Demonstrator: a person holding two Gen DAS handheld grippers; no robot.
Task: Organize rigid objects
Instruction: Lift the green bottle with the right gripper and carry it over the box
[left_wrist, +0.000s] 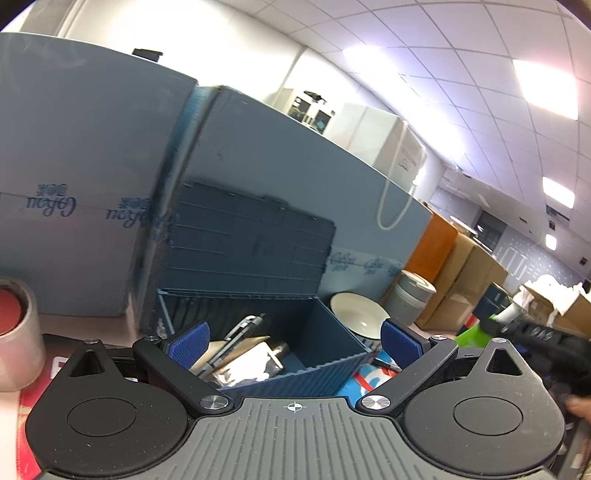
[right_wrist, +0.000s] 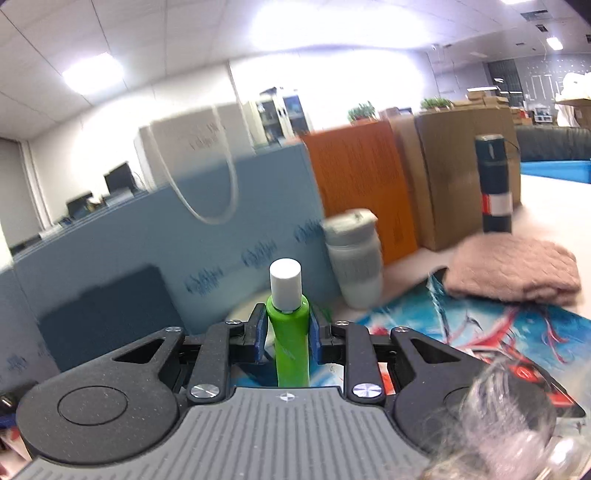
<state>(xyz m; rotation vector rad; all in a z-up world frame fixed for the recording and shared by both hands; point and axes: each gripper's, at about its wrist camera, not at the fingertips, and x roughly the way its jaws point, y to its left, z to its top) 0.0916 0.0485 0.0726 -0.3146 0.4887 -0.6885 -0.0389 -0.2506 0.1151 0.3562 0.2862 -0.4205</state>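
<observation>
Blue storage box (left_wrist: 325, 347), lid raised, standing on the table just beside the partition, holding metal tools. Left gripper (left_wrist: 293, 341): jaws spread wide, empty, facing the box. Right gripper (right_wrist: 287, 334): closed around 1 green bottle (right_wrist: 290, 332), white cap upward, lifted above the table.

Left tongs (left_wrist: 293, 341) held wide apart with nothing between them, right tongs (right_wrist: 287, 332) clamped on a green bottle (right_wrist: 290, 343), pointed slightly downward.
</observation>
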